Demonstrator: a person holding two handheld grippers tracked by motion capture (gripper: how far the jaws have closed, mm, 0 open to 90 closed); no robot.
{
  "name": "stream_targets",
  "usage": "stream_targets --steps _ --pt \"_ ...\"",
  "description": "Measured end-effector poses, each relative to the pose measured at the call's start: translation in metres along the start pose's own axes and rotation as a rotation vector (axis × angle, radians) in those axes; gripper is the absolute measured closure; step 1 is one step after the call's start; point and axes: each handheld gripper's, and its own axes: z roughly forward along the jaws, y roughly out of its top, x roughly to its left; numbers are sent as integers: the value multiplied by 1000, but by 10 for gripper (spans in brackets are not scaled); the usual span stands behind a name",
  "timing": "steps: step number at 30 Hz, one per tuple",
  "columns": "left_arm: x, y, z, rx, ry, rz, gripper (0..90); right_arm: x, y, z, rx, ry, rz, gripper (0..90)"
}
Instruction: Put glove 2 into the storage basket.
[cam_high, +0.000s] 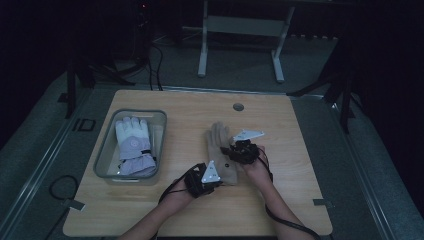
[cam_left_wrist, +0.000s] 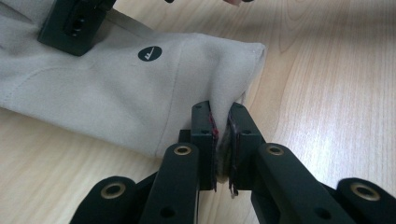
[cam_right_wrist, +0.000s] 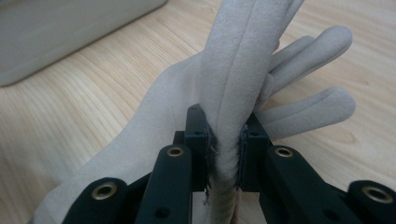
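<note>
Left gripper (cam_left_wrist: 223, 140) clamps the tan glove's (cam_high: 220, 152) near cuff corner at mid-table; right gripper (cam_right_wrist: 224, 140) pinches its finger side. Soft, light, floppy fabric, so edge grips look best.

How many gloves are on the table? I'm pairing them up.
2: a white glove lying in the grey bin at the left, and a beige glove mid-table, pinched by both grippers. The bin may hide more.

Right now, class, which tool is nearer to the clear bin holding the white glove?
Left. The left tool, shut on the beige glove at its cuff, sits closer to the bin. The right tool grips the glove's fingers farther away.
</note>
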Motion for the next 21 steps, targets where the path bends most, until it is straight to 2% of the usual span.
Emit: stream_targets --steps 2,4,7,9,13,15,21 --pt "0 1 -3 3 3 4 835 2 3 -1 -5 6 0 783" --pt "2 3 -14 7 10 19 835 8 13 -6 -24 13 -20 783" --pt "3 4 -22 4 15 24 835 12 19 -8 -39 22 -17 783" --pt "6 5 -33 6 23 31 835 15 26 -11 -58 35 -17 783" --pt "9 5 -45 20 46 50 835 19 35 -10 -62 52 -23 783" --pt "11 5 -49 26 42 46 835 23 40 -9 -62 52 -34 783" --pt "17 2 -61 35 66 42 835 32 57 -3 -69 56 -55 783"
